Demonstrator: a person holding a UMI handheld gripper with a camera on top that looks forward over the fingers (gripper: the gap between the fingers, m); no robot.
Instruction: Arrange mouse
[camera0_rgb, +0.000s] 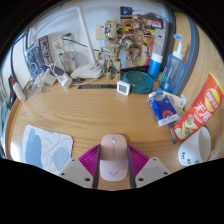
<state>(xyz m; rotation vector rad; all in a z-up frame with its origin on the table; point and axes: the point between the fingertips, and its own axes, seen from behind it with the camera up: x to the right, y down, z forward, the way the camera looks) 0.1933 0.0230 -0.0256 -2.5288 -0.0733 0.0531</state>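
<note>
Claw (113, 172) low over a wooden worktop (95, 115), fingers pointing ahead. A mouse (113, 156) sits between the two fingers, long axis running away from the camera, rounded front end forward.

Mouse: pale, pinkish-white shell, smooth and domed, oval outline. A thin line runs down the front half, splitting the two buttons. No cable visible.

Finger pads (92, 158), magenta with a ribbed look, lie close along both flanks of the mouse. The fingers are drawn in to about the mouse's width; whether both actually press on the shell, or it simply rests on the worktop between them, cannot be told from this view.

Surroundings on the worktop:
- Pale blue-grey mouse mat (45, 148) to the left of the claw, just beside the left finger.
- Red snack bag (203, 108) to the right, lying at a slant.
- Small blue-and-white packet (163, 105) next to the red bag, ahead and right of the mouse.
- Small white clock or cube (123, 87) farther ahead, near mid-worktop.
- Clear bottle with a blue cap (174, 66) standing beyond the packet.
- White rounded object (193, 150) at the right, near the worktop edge.
- Clutter of boxes and cables along the far side, too small to sort out.
</note>
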